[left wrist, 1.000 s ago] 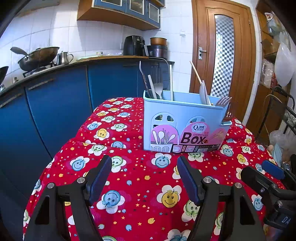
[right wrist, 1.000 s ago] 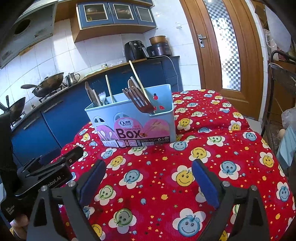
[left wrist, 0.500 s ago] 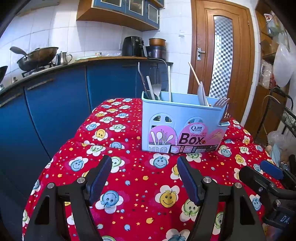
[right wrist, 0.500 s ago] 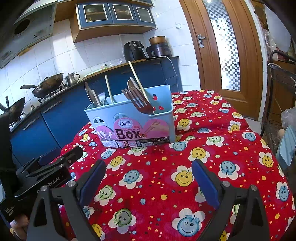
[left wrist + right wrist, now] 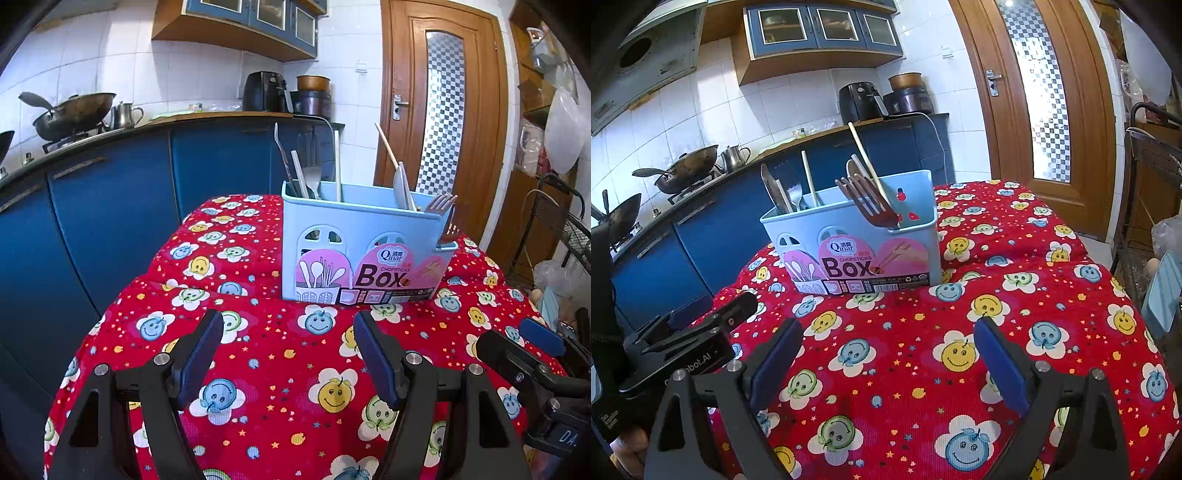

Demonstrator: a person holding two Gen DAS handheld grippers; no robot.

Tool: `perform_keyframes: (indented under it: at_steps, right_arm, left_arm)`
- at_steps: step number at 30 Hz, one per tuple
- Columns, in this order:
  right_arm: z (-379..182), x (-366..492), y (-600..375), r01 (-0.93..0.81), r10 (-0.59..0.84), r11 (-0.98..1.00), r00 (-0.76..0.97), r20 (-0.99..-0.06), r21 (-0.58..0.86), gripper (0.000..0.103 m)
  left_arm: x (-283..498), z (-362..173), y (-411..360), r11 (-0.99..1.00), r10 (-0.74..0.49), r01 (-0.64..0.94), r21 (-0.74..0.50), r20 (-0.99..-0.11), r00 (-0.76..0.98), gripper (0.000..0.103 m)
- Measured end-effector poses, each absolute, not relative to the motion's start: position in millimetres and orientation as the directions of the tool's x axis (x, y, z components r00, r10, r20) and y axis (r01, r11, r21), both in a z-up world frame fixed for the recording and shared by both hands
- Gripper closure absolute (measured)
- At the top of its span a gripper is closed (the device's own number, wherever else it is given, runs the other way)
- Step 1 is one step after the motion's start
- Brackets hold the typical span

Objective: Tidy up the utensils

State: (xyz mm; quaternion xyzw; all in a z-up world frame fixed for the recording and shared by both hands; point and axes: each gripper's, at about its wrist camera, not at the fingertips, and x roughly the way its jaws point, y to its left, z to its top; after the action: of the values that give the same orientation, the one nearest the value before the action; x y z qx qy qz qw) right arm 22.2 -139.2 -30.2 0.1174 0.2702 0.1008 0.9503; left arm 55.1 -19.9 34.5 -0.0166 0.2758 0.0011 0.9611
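Left gripper (image 5: 288,332) low over the red smiley-face tablecloth (image 5: 280,369), jaws spread wide, nothing between them. Beyond, mid-table, pale blue chopsticks box (image 5: 362,240) standing upright, crammed with chopsticks, spoons and forks (image 5: 866,199). Right gripper (image 5: 888,339) likewise parted and empty, short of the box.

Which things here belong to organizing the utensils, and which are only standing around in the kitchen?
Belongs to the job: light blue utensil box, wooden forks, metal fork, chopsticks.

Just around: wok, kettle, air fryer, door.
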Motion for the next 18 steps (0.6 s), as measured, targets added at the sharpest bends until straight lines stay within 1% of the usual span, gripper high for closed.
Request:
perform_keyframes:
  at_steps: [18]
  right_arm:
    - [-29.1, 21.8, -139.5, -0.127, 0.254, 0.952, 0.835, -0.488, 0.278, 0.007]
  left_arm:
    - [55.0, 34.6, -19.7, 0.999, -0.011, -0.009, -0.036, -0.533, 0.846, 0.029]
